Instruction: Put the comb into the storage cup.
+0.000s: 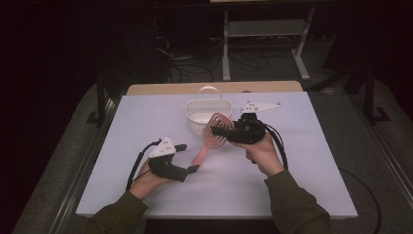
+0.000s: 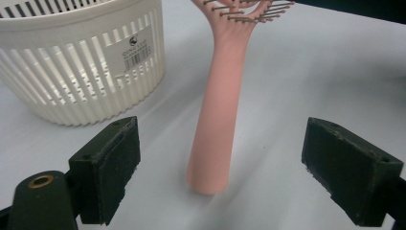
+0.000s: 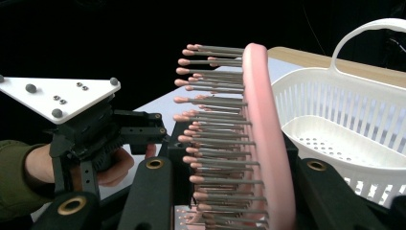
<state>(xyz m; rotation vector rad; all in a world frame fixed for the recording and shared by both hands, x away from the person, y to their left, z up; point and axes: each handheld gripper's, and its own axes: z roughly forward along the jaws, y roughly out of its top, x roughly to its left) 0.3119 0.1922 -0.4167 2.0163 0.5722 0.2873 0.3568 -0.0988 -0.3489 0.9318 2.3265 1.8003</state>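
A small white sticker (image 2: 132,49) is being shown on the slatted wall of the white basket (image 2: 72,81) in the left gripper view; a barcode and a tiny logo are being carried on it, but its print is too small to be read.

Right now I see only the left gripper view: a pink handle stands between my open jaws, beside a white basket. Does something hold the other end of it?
Observer: Yes. The right gripper is shut on the hairbrush at its head.
Operator: Is the head already inside the basket?
Observer: No. In the high view the head is outside the basket, close to its near wall.
Operator: Is anything lying inside the basket?
Observer: The right gripper view shows its floor bare, as far as that view looks in.
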